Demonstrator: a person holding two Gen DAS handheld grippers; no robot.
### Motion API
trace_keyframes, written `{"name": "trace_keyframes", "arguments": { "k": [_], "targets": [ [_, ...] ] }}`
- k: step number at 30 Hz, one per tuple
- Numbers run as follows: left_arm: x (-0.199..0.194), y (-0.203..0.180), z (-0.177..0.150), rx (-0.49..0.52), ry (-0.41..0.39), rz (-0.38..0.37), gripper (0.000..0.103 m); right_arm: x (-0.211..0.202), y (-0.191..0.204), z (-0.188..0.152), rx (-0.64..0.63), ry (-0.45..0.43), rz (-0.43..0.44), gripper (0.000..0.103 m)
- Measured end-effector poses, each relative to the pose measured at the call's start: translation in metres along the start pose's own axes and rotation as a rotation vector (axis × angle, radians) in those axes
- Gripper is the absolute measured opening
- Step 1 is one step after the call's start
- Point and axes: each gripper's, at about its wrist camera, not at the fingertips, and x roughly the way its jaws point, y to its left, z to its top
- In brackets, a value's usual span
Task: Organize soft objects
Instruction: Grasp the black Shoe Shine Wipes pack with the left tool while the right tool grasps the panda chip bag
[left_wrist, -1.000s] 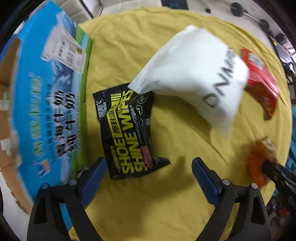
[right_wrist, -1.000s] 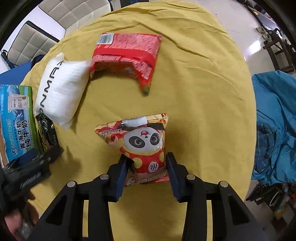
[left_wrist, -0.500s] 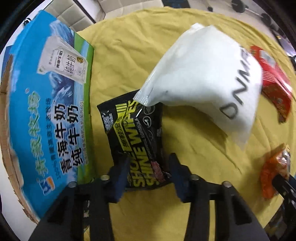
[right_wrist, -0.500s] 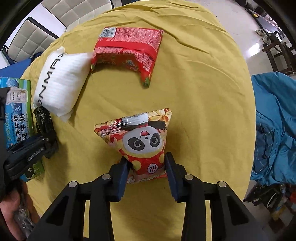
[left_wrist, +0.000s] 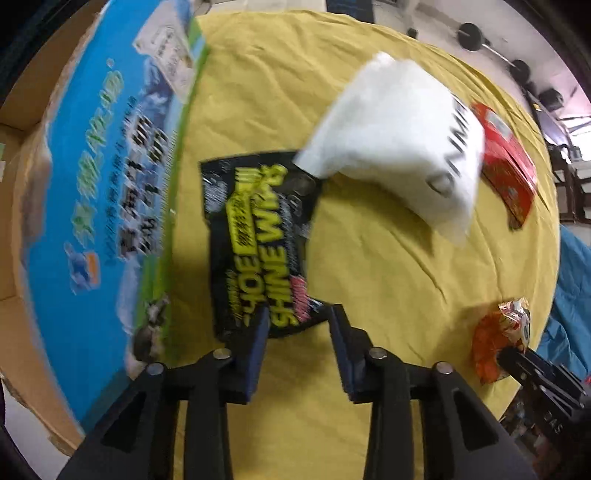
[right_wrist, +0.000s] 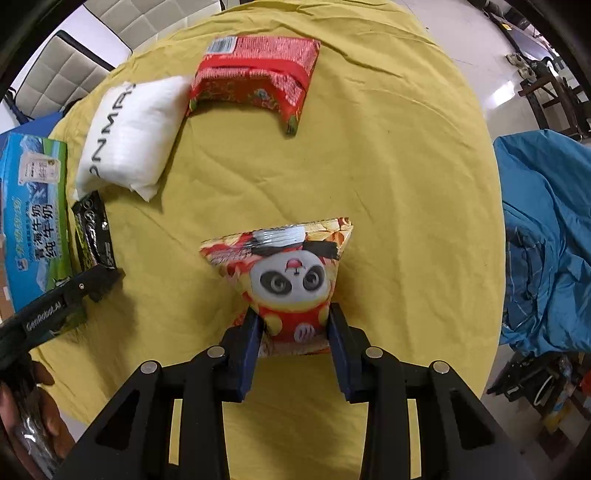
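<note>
My left gripper (left_wrist: 297, 325) is shut on the near edge of a black shoe-wipes pack (left_wrist: 258, 240), which lies beside a blue milk carton box (left_wrist: 107, 184). A white soft pack (left_wrist: 399, 147) overlaps the far corner of the wipes pack. My right gripper (right_wrist: 295, 328) is shut on the bottom of a panda snack bag (right_wrist: 284, 273), which stands up over the yellow cloth. The snack bag also shows at the right edge of the left wrist view (left_wrist: 498, 343). The wipes pack (right_wrist: 94, 232) and the left gripper's fingers (right_wrist: 99, 280) show at the left of the right wrist view.
A round table with a yellow cloth (right_wrist: 388, 166) holds everything. A red snack pack (right_wrist: 255, 81) lies at the far side next to the white soft pack (right_wrist: 129, 136). The blue carton box (right_wrist: 33, 214) stands at the left edge. A blue cloth heap (right_wrist: 546, 240) lies off the table to the right.
My left gripper closed on the shoe-wipes pack and has tugged it back and turned it. My right gripper still holds the panda bag, now raised closer to the camera.
</note>
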Motion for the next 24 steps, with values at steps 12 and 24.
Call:
{"name": "trace_keyframes", "arguments": {
  "k": [12,24],
  "targets": [
    [0.028,-0.024,0.057,0.074,0.097,0.223,0.065,-0.017,0.007,0.028,0.011,-0.018,-0.023,0.056],
    [0.055,-0.023,0.031,-0.028,0.086,0.194,0.073,-0.005,-0.007,0.037,0.012,-0.008,-0.014,0.057]
  ]
}}
